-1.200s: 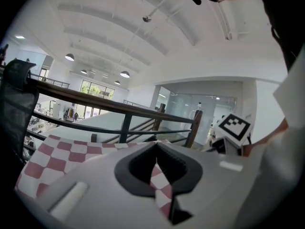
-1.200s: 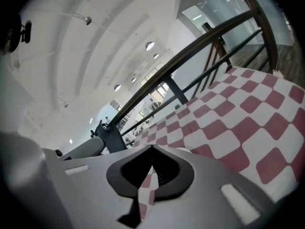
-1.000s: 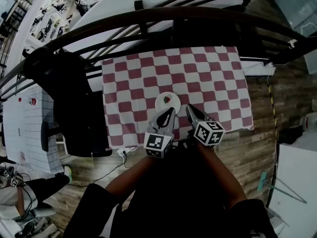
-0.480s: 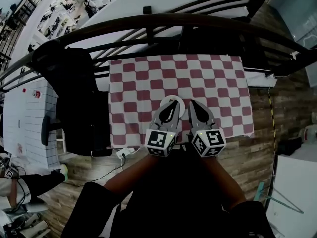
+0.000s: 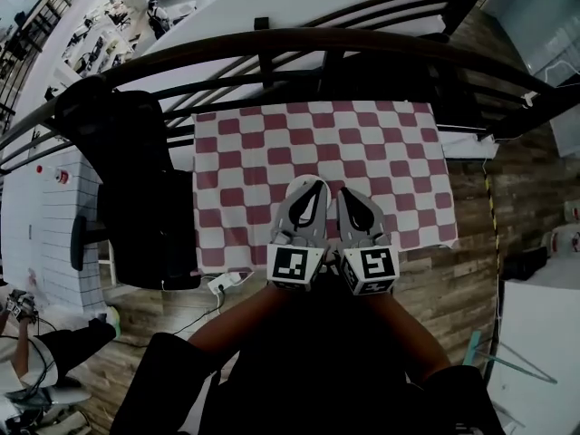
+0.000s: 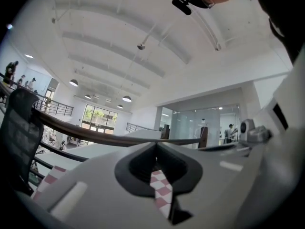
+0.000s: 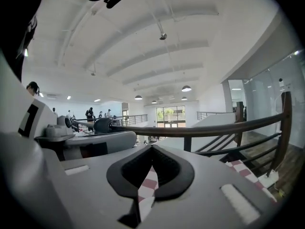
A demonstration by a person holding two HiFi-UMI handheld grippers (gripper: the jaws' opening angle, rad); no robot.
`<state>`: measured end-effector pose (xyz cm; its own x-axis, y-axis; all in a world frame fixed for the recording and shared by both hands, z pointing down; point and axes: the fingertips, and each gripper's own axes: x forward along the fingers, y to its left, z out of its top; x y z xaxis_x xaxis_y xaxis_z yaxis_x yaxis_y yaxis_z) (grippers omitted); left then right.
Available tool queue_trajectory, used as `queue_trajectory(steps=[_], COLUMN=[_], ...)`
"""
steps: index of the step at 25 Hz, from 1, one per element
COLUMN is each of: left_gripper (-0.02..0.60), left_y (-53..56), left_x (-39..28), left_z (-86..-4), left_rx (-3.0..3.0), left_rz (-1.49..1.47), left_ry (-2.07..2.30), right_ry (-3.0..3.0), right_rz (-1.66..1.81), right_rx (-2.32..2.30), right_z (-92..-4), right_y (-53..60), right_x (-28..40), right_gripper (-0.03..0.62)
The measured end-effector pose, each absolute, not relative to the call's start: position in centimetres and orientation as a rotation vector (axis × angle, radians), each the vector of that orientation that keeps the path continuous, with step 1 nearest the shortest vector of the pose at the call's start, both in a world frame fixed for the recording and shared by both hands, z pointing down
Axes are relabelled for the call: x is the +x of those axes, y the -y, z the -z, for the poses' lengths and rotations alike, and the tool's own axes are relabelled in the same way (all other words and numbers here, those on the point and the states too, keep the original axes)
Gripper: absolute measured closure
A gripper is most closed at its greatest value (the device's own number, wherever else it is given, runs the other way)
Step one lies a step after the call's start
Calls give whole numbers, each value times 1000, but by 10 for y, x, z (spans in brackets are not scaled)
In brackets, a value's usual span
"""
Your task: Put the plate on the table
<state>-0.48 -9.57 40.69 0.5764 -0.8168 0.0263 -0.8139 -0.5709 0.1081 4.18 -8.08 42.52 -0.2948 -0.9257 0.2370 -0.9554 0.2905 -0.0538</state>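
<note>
Plate now out of sight; left gripper (image 5: pixel 306 188), right gripper (image 5: pixel 350 198) closer together.

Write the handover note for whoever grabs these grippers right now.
Left gripper: fingers shut, empty; only the checkered cloth shows past them.
Right gripper: likewise shut and empty.
Both hang side by side over the cloth's near half.
Plate: not held; I can't make it out, the grippers may cover it.
Left to do: confirm the plate sits on the cloth, then withdraw.
</note>
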Motion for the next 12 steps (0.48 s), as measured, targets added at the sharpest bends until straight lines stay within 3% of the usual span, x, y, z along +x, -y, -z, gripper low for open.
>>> queue_trajectory(steps=[12], left_gripper=[572], left_y=[74], left_x=[29], left_z=[-400], left_rx=[2752], left_rz=[49], left_ry=[1283], right_ry=[2331], right_rz=[-174], right_rx=[1879], right_z=[-412], right_y=[60], right_x=[65], right_gripper=[595])
